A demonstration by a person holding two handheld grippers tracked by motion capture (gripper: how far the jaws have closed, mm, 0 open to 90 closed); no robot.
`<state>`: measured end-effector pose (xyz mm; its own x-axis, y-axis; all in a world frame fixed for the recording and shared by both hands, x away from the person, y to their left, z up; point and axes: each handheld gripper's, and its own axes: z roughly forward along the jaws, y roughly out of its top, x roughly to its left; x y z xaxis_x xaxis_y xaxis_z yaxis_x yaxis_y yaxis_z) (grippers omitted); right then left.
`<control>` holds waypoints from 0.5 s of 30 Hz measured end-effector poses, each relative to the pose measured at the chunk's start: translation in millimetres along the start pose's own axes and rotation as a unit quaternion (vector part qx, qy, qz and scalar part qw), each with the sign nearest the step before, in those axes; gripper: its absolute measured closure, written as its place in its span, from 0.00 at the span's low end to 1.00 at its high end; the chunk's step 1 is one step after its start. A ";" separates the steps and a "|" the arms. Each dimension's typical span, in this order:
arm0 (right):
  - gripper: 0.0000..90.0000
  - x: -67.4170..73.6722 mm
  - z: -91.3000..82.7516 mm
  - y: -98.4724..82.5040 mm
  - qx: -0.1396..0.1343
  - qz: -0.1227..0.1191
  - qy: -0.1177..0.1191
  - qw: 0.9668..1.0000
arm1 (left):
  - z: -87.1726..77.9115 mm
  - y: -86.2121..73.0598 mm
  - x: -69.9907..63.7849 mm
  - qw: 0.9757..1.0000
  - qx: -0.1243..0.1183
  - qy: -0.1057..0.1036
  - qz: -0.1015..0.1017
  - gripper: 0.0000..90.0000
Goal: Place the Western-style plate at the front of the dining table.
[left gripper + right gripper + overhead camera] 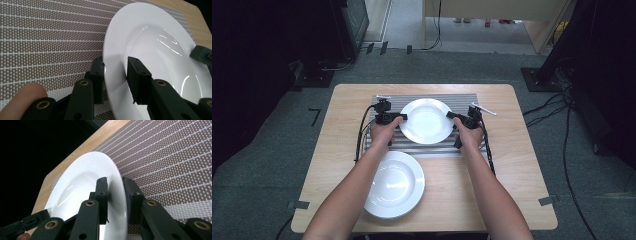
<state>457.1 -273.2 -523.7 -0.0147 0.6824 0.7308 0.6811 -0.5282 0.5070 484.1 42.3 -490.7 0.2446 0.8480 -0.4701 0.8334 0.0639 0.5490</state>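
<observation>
A white plate (427, 120) lies over the middle of a striped placemat (462, 100). My left gripper (404, 117) is shut on its left rim and my right gripper (451, 116) on its right rim. In the left gripper view the plate (155, 50) has one jaw under its rim and one over it, held by the left gripper (115, 75). The right gripper view shows the plate (82, 182) edge-on, pinched tightly in the right gripper (115, 195). Each view shows the other gripper at the plate's far rim.
A second white plate (394, 184) sits on the bare wood at the table's front left, just beside my left forearm. Cables trail from both grippers across the placemat (50, 37). Bare wooden table (522, 165) lies to the right.
</observation>
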 end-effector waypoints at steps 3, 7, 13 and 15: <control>0.86 0.6 -0.4 -1.0 -0.002 0.001 -0.001 1.000 | 0.6 0.4 0.0 1.000 0.001 0.002 -0.002 0.76; 0.86 -0.1 -1.2 -3.5 -0.006 0.006 0.001 1.000 | 1.8 1.6 -0.8 1.000 0.001 0.007 -0.003 0.76; 0.86 0.1 -1.8 -5.6 -0.009 0.002 0.001 1.000 | 3.2 2.4 -0.3 1.000 0.001 0.006 -0.006 0.76; 0.86 0.2 -1.8 -5.6 -0.009 0.000 0.000 1.000 | 3.4 2.6 -0.1 1.000 0.002 0.006 -0.006 0.76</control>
<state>451.9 -271.0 -525.6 -0.0155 0.6823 0.7309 0.6680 -0.5369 0.5153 487.9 40.6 -491.6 0.2285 0.8532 -0.4688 0.8380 0.0728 0.5408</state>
